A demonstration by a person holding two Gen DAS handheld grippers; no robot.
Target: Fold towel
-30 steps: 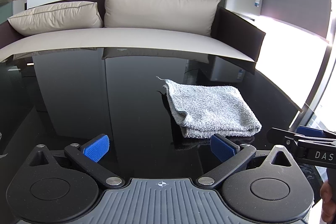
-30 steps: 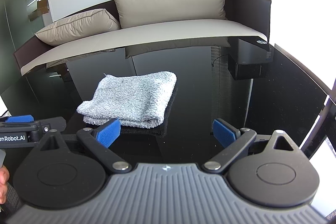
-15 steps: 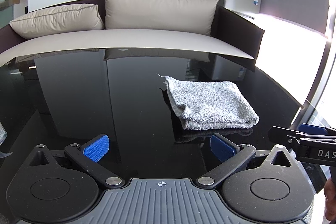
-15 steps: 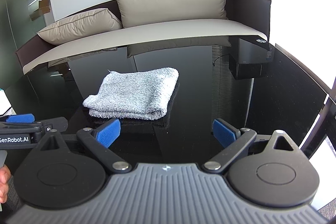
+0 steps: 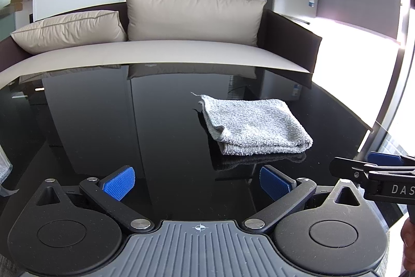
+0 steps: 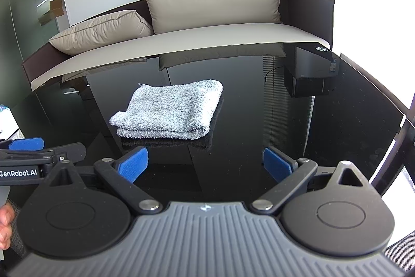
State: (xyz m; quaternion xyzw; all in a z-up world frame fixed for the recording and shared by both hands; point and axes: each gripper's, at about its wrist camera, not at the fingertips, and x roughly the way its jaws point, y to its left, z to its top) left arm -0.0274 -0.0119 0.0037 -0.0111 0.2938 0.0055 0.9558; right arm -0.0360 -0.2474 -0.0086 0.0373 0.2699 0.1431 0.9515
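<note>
A grey towel lies folded into a thick, compact rectangle on a glossy black table, its doubled edge facing the cameras. The left gripper and right gripper hover near it, apart from the cloth, fingers spread wide and holding nothing. Judging by the neat layers, the folding appears finished, so neither needs a grip.

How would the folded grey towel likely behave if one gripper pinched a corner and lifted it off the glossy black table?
The towel is soft terry in stacked layers, so it would probably droop and partly unfold. It looks light for its bulk. On the glossy table a push would likely slide or bunch it rather than tip it.
</note>
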